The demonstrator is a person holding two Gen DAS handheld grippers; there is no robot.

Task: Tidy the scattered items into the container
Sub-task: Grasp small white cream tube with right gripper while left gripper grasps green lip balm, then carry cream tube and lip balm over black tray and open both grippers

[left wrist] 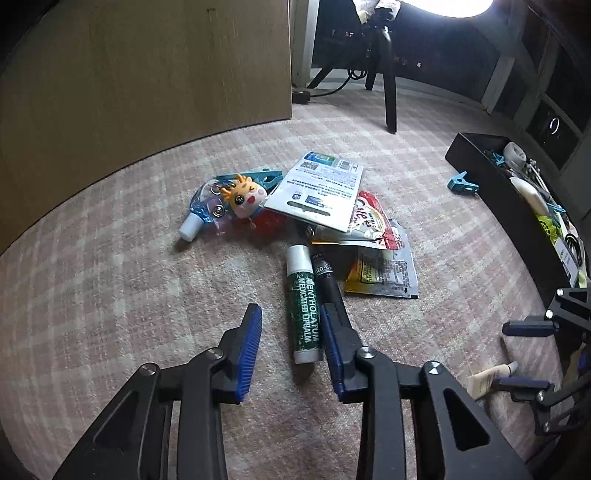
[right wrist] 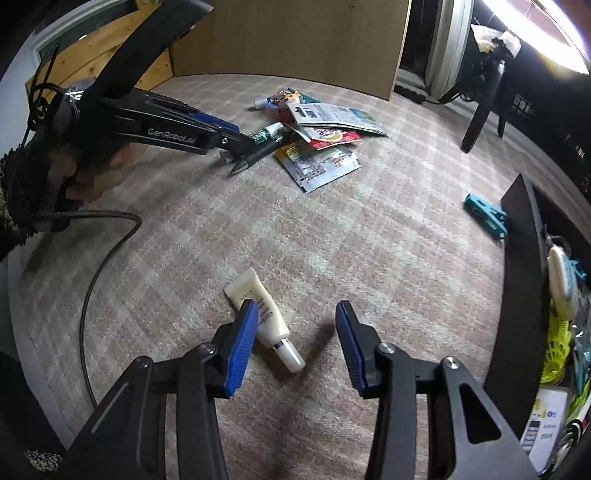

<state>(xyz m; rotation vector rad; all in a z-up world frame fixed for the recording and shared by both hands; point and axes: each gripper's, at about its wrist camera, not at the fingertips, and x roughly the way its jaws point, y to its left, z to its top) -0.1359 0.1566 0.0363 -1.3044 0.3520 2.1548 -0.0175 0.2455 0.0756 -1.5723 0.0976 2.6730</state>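
We hold L tongs (left wrist: 290,347) narrow round lip balm (left wrist: 303,306), R tongs (right wrist: 295,339) wide round cream tube (right wrist: 264,314); both ungripped. Risk: black pen (left wrist: 327,275) touching balm snags.

1. Floor: carpet (left wrist: 110,280) in a pale pink and cream check, covering the whole visible area.
2. Furniture: a plain light-wood panel (left wrist: 147,66) stands on the carpet at the rear.
3. A dark tripod leg (left wrist: 389,96) rests on the carpet near a cable.
4. Light: a strong bright patch (left wrist: 447,7) glares at top right; surroundings dim.
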